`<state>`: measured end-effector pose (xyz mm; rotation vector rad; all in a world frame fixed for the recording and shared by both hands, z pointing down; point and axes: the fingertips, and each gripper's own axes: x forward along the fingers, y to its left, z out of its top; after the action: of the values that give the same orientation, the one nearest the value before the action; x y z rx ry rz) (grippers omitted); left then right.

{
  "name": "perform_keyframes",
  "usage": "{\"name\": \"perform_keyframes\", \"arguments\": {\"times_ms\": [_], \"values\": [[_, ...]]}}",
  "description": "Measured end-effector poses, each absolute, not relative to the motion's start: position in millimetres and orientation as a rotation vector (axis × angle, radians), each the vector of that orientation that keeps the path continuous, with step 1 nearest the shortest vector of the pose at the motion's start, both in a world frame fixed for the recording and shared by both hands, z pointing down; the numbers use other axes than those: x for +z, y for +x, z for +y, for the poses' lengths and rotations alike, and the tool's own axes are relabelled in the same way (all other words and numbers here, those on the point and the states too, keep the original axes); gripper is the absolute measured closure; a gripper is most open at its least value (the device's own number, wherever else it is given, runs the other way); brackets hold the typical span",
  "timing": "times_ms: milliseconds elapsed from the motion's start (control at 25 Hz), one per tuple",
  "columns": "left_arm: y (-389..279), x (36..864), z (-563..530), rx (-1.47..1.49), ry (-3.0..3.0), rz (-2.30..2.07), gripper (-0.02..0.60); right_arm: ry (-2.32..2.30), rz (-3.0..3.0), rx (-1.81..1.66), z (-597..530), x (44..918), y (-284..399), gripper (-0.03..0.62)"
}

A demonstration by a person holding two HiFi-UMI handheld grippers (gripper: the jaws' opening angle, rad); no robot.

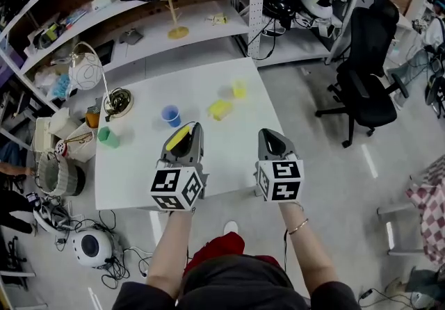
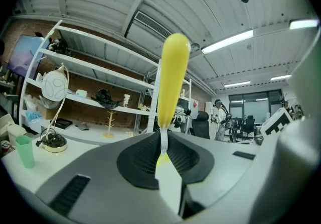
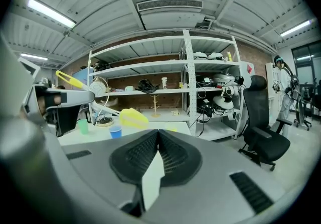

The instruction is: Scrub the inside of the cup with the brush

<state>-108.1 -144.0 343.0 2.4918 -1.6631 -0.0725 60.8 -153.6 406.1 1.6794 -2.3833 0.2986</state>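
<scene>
**Brush gripped, cup ahead on the table**

Head view: my left gripper (image 1: 184, 136) pinches the yellow brush (image 1: 176, 139). The blue cup (image 1: 171, 116) stands on the white table (image 1: 229, 156) just beyond it.

Left gripper view: the jaws clamp the brush, handle upward.

Right gripper view: my right gripper (image 3: 158, 133) has its jaws pressed together, empty.

Brush (image 2: 173, 77): smooth yellow handle with a narrow white neck, clamped at the neck between the closed jaws of the left gripper (image 2: 163, 140). The handle sticks out past the jaw tips; bristles not visible.

Cups on the white table (image 1: 139, 169):
- yellow cup (image 1: 220, 109), lying on its side
- blue cup (image 1: 170, 115), upright, just left of it
- green cup (image 1: 106, 136), upright, near the left edge

Cannot tell which is the task's.
</scene>
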Motion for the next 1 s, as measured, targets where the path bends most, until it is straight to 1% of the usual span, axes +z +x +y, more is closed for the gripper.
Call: {"name": "perform_keyframes", "arguments": {"times_ms": [640,1000], "values": [[-126,340,-214,-0.103,2.47,-1.675,0.537,1.642,-2.326,0.334,-247,437,40,0.575],[-123,342,-237,-0.129,2.402,-1.749,0.537,1.506,-2.362,0.365,-287,457,38,0.574]]}}
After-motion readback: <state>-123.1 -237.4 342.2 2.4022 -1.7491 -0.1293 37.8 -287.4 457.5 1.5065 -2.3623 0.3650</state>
